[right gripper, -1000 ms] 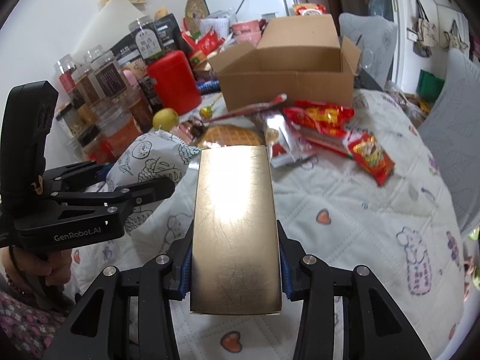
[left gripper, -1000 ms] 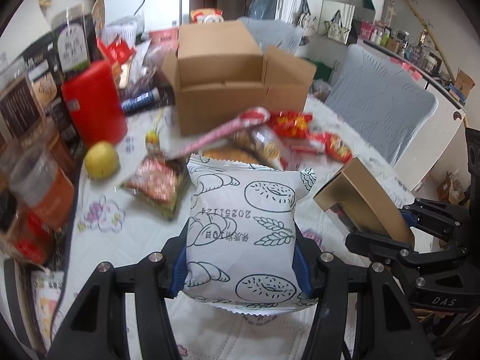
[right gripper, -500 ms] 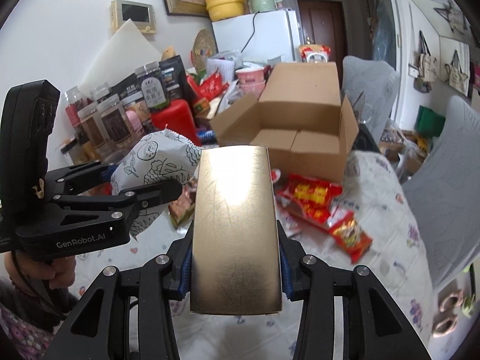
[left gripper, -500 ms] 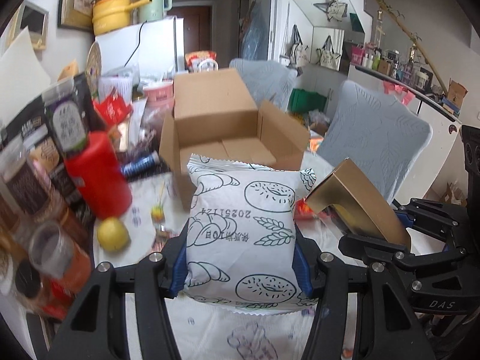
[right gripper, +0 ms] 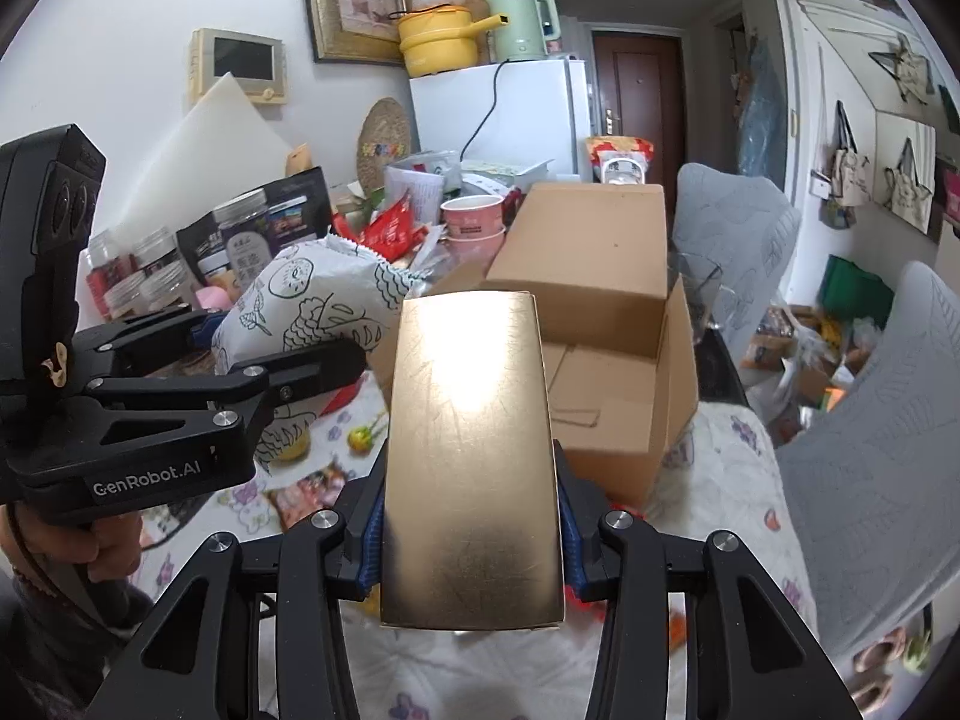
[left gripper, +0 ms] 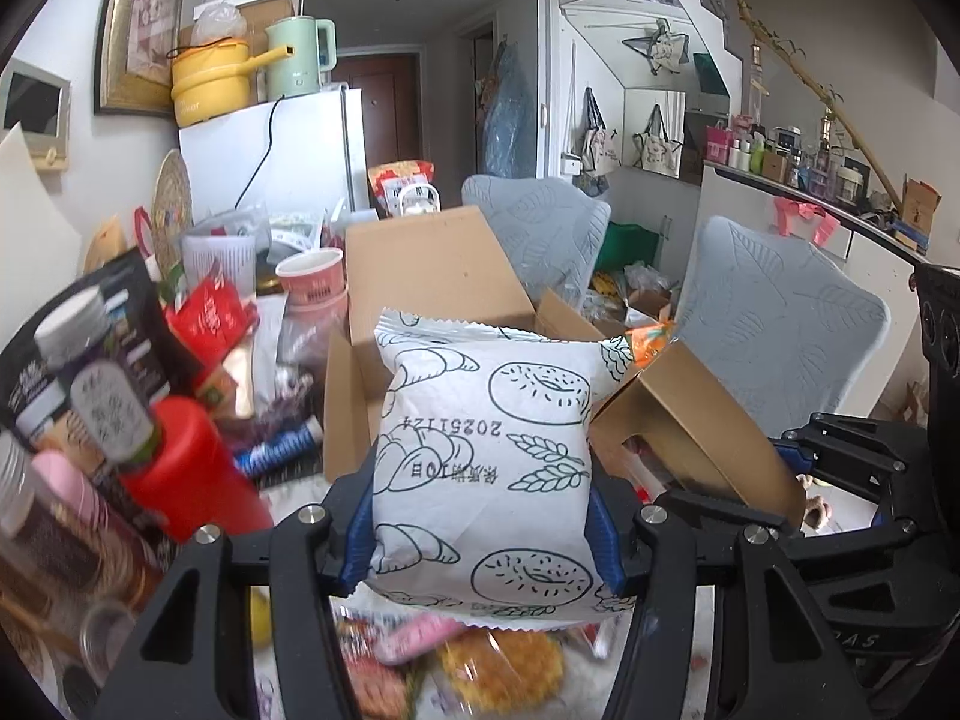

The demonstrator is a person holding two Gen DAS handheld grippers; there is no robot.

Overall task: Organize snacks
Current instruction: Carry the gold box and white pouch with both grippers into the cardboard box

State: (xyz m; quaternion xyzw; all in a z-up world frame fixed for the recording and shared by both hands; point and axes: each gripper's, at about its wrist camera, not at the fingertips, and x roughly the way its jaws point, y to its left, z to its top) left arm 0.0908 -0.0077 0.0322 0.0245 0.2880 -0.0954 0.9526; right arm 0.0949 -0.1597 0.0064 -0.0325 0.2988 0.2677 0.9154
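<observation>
My left gripper [left gripper: 480, 531] is shut on a white bread bag [left gripper: 486, 456] printed with croissants and bagels, held in the air just before the open cardboard box [left gripper: 420, 282]. My right gripper [right gripper: 471, 531] is shut on a gold box [right gripper: 471, 450] and holds it above the table, just short of the cardboard box [right gripper: 600, 324]. The gold box also shows in the left wrist view [left gripper: 690, 420], right of the bag. The bag and left gripper [right gripper: 288, 360] show at the left of the right wrist view. The inside of the cardboard box looks bare.
Loose snack packets [left gripper: 480, 666] lie on the patterned tablecloth [right gripper: 720, 450] below. A red canister [left gripper: 192, 474], jars [right gripper: 144, 276] and cups [right gripper: 474, 222] crowd the left. Grey chairs [left gripper: 780, 324] stand right; a white fridge [right gripper: 510, 114] is behind.
Both grippers have risen and moved forward toward the cardboard box with their loads. The snacks on the table have dropped to the bottom of the views.
</observation>
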